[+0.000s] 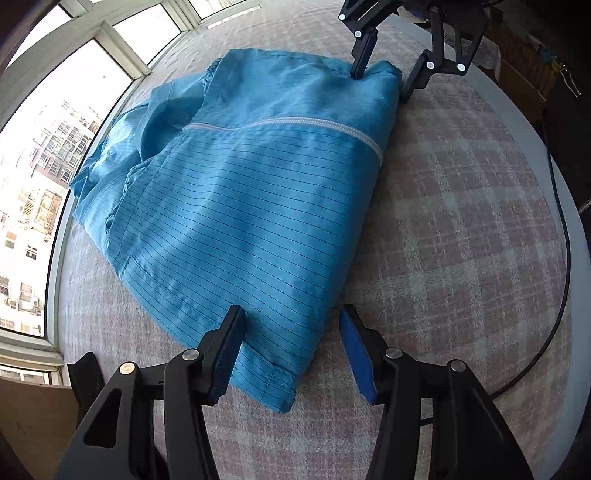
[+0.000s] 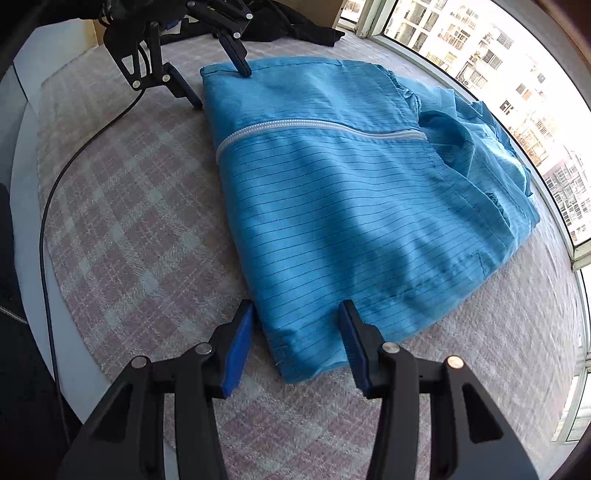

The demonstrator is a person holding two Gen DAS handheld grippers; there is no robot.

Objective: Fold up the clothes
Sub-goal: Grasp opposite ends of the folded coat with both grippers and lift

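A blue pinstriped garment [image 1: 258, 184] [image 2: 351, 203] with a white zipper [image 1: 295, 123] [image 2: 314, 129] lies folded flat on the plaid-covered table [image 1: 461, 221]. My left gripper [image 1: 291, 321] points down at one hem corner. Its fingers stand on either side of that corner without pressing it, so it is open. My right gripper [image 2: 295, 310] straddles the other hem corner the same way, open, with the fabric lying loose between its blue pads. Each gripper shows in the other's view: the right gripper [image 1: 380, 88] at the top, the left gripper [image 2: 221, 88] at the upper left.
A black cable [image 1: 565, 258] [image 2: 48, 206] curves along the table's rounded edge. Large windows [image 1: 37, 184] run close behind the garment's bunched sleeve side. Dark clothing [image 2: 295, 26] lies at the far end of the table.
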